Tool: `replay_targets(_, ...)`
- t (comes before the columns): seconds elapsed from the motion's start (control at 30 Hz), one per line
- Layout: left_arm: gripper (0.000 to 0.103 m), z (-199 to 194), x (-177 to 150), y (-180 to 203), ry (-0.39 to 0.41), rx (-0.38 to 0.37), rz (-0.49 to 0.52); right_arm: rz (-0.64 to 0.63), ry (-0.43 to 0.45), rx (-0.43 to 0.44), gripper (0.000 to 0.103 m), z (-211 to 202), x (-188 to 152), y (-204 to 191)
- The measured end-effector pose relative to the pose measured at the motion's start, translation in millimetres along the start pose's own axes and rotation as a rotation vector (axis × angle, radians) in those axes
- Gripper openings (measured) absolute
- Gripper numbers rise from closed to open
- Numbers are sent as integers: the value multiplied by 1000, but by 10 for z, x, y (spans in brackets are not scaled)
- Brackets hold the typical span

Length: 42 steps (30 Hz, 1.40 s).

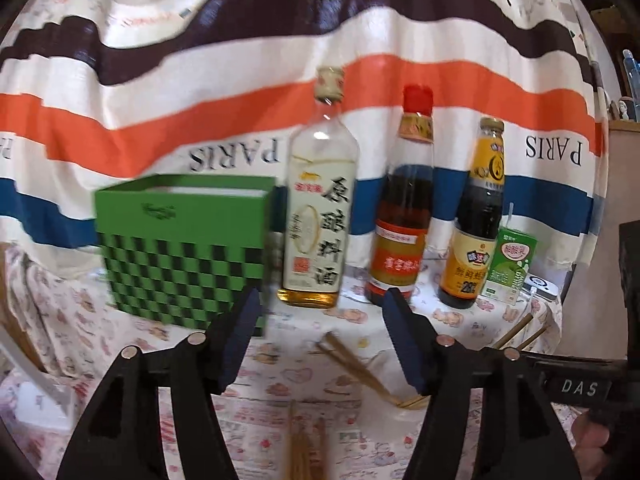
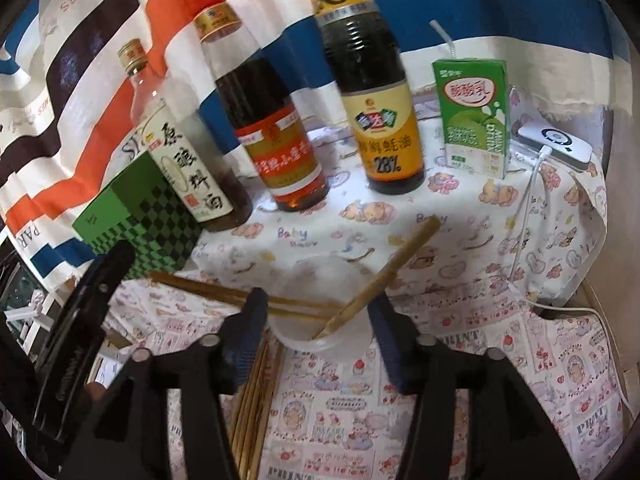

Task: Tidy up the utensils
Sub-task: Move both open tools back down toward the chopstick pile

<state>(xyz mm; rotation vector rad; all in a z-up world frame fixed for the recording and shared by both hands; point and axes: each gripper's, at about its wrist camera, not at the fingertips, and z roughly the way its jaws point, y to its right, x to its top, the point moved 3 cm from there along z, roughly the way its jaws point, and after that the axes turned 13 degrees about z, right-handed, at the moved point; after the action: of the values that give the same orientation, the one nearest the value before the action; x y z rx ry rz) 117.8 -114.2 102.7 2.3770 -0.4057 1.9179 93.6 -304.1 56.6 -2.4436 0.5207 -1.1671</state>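
1. Left gripper [image 1: 320, 340]: jaws apart, nothing held.
2. Right gripper [image 2: 318, 334]: jaws apart, empty, straddling clear cup [image 2: 320, 304] with chopsticks [image 2: 380, 276], lower centre.
3. Printed tablecloth [image 2: 440, 248], striped curtain [image 1: 200, 80] behind.

The left wrist view is being taken from low over the desk [image 1: 120, 344], looking almost level past the left tool [image 1: 320, 340] at a green checked box [image 1: 180, 248] and three bottles [image 1: 316, 216] close ahead. The right wrist view is being taken from higher, tilted down past the right tool [image 2: 320, 340] onto a clear cup [image 2: 320, 280] lying near. The box [image 2: 132, 216], bottles [image 2: 280, 128], milk carton [image 2: 472, 116] and striped curtain [image 2: 80, 60] are being shared by both views.
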Motion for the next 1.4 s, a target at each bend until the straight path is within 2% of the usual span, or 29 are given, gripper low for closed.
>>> replay_targets(0.13,68,-244,-97,-178,24,15,-34,-16,-22,1,57,-2,-86,-90)
replay_targets(0.27,69,-457,-338,-370,21,77,-60,-46,-50,-14,58,52,-211,-204)
replay_targets(0.5,73,-743,-673,-635,-6,91,-138,-108,-57,13,60,-75,-446,-411)
replay_targets(0.63,77,-895,-795,-724,26,134,-121,-101,-67,-15,60,-101,-547,-348)
replay_targets(0.7,79,-933,-874,-782,34,144,-150,-103,-77,-23,60,-118,-609,-298)
replay_targets(0.8,80,-913,-987,-824,18,134,-184,-93,-75,-30,60,-149,-703,-202)
replay_targets(0.97,88,-824,-1115,-792,-24,170,-132,-63,-79,-20,60,-114,-839,-65)
replay_targets(1.03,95,-781,-1144,-779,-44,152,-132,-66,-87,-22,60,-38,-892,-28)
replay_targets(1.1,95,-745,-1164,-782,-67,116,-152,-75,-110,-35,60,49,-945,9)
replay_targets(1.2,100,-716,-1188,-790,-85,79,-175,-69,-204,-23,60,226,-1025,103)
replay_targets(1.27,101,-666,-1231,-796,-114,52,-196,-41,-273,-9,60,347,-1070,173)
replay_targets(1.4,101,-540,-1333,-856,-186,24,-245,-33,-307,-49,60,474,-1145,243)
